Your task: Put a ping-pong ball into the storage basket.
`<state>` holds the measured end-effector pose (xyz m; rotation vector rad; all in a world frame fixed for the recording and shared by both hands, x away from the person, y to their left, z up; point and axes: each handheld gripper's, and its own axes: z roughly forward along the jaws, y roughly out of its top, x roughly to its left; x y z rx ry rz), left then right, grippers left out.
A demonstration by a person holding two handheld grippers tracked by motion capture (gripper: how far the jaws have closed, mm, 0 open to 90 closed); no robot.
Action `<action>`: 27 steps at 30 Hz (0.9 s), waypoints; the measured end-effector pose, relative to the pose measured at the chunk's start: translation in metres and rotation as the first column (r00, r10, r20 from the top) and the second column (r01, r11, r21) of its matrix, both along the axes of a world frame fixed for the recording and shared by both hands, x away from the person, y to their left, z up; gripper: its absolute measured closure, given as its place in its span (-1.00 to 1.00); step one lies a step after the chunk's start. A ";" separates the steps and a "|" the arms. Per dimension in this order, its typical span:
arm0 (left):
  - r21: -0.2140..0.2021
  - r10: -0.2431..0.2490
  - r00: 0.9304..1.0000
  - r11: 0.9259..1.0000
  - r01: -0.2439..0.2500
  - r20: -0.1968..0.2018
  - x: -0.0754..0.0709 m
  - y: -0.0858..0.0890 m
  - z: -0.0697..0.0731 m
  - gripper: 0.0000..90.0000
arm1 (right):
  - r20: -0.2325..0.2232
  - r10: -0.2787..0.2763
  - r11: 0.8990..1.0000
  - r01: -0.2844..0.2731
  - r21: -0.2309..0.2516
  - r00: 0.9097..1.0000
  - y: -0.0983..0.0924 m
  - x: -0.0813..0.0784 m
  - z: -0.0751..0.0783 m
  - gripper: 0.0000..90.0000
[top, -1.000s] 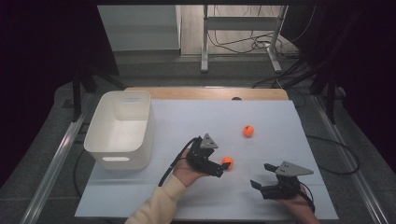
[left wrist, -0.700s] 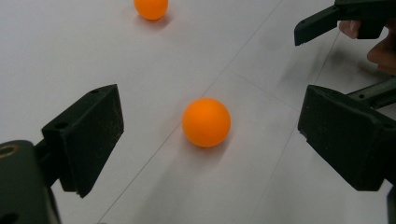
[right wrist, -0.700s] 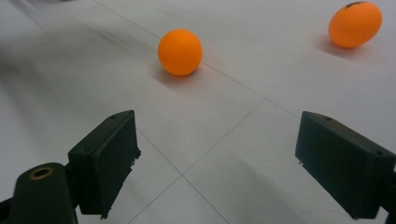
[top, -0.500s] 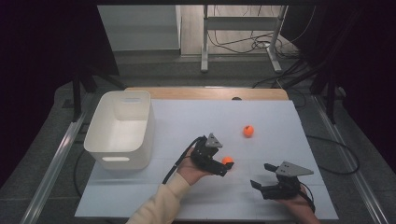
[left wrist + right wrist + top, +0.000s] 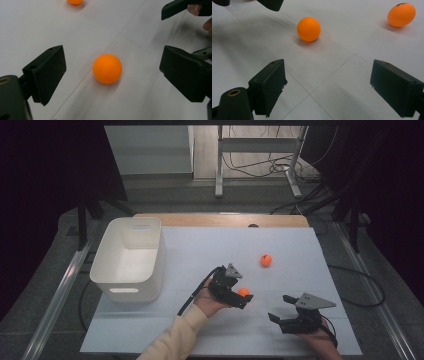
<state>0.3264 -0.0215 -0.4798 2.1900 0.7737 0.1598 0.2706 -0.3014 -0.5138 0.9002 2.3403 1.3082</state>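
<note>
An orange ball (image 5: 243, 292) (image 5: 107, 68) lies on the white table between the jaws of my left gripper (image 5: 240, 293) (image 5: 113, 63), which is open around it without touching. A second orange ball (image 5: 266, 260) (image 5: 75, 1) (image 5: 401, 14) rests farther back to the right. My right gripper (image 5: 279, 308) (image 5: 327, 92) is open near the front edge with nothing between its jaws. In its view the nearer ball (image 5: 309, 28) sits ahead and to the left.
A white plastic bin (image 5: 127, 257) stands at the table's left side. In the left gripper view, one jaw of the right gripper (image 5: 175, 6) shows at the top right. Floor cables and a metal stand lie beyond the table's far edge.
My left gripper has slid a little to the right, bringing its jaws around the nearer ball. The right gripper and both balls have stayed put.
</note>
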 end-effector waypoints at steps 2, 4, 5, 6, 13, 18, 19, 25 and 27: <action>0.006 -0.001 1.000 1.000 0.002 -0.002 0.001 -0.001 0.000 -0.83 | 0.000 -0.001 1.000 0.001 0.001 1.000 0.000 0.000 0.000 -0.70; 0.012 -0.003 1.000 1.000 0.003 -0.002 0.001 -0.002 0.000 -0.83 | 0.000 -0.003 1.000 0.003 0.002 1.000 0.000 0.000 0.000 -0.70; 0.016 -0.005 1.000 1.000 0.005 -0.002 0.002 -0.002 0.000 -0.83 | 0.000 -0.003 1.000 0.003 0.002 1.000 0.000 0.000 0.000 -0.70; 0.017 -0.006 1.000 1.000 0.006 -0.003 0.002 -0.002 0.000 -0.83 | -0.001 -0.003 1.000 0.003 0.001 1.000 0.000 0.000 0.000 -0.70; 0.047 -0.020 1.000 0.999 0.021 -0.017 0.006 -0.009 -0.006 -0.83 | 0.002 -0.006 1.000 0.006 0.004 1.000 -0.001 0.000 0.001 -0.70; 0.072 -0.022 0.999 0.997 0.024 -0.029 0.010 -0.014 -0.012 -0.83 | 0.001 -0.004 1.000 0.004 0.001 1.000 -0.001 0.000 0.001 -0.70; 0.075 -0.022 0.999 0.997 0.024 -0.034 0.011 -0.015 -0.014 -0.83 | 0.000 -0.004 1.000 0.004 -0.003 1.000 -0.001 0.000 0.001 -0.70; 0.092 -0.025 0.998 0.995 0.030 -0.054 0.014 -0.017 -0.020 -0.83 | 0.000 -0.004 1.000 0.004 -0.009 1.000 -0.001 0.000 0.001 -0.70; 0.102 -0.030 0.998 0.994 0.035 -0.052 0.014 -0.018 -0.021 -0.83 | -0.001 -0.006 1.000 0.006 -0.005 1.000 -0.001 0.000 0.000 -0.70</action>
